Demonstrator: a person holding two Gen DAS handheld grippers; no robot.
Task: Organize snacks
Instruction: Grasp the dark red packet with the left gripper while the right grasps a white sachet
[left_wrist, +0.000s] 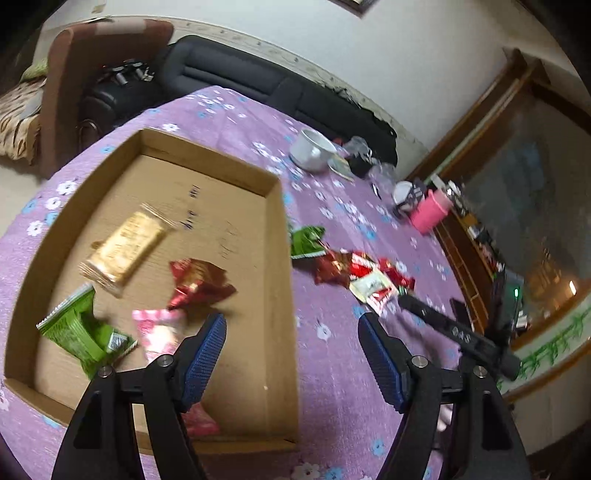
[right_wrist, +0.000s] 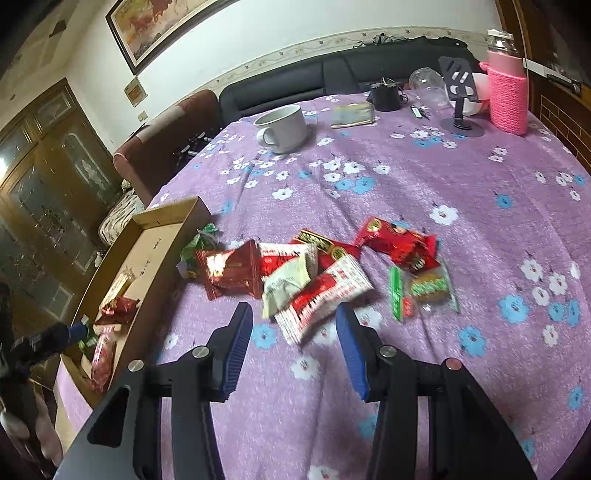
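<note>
A shallow cardboard box (left_wrist: 275, 258) lies on the purple flowered cloth; it also shows at the left of the right wrist view (right_wrist: 166, 258). Inside lie a gold packet (left_wrist: 125, 247), a dark red packet (left_wrist: 197, 282), a green packet (left_wrist: 83, 334) and a pink packet (left_wrist: 159, 332). My left gripper (left_wrist: 291, 332) is open and empty over the box's right wall. A pile of loose snack packets (right_wrist: 317, 273) lies on the cloth right of the box; it also shows in the left wrist view (left_wrist: 354, 273). My right gripper (right_wrist: 293, 321) is open and empty, just short of a red-and-white packet (right_wrist: 321, 299).
At the far side of the table stand a white mug (right_wrist: 282, 127), a black cup (right_wrist: 386, 96), a phone stand (right_wrist: 461, 99) and a pink knitted bottle (right_wrist: 506, 92). A dark sofa (right_wrist: 332, 77) and a brown chair (right_wrist: 166, 140) stand behind the table. The right gripper shows in the left wrist view (left_wrist: 458, 336).
</note>
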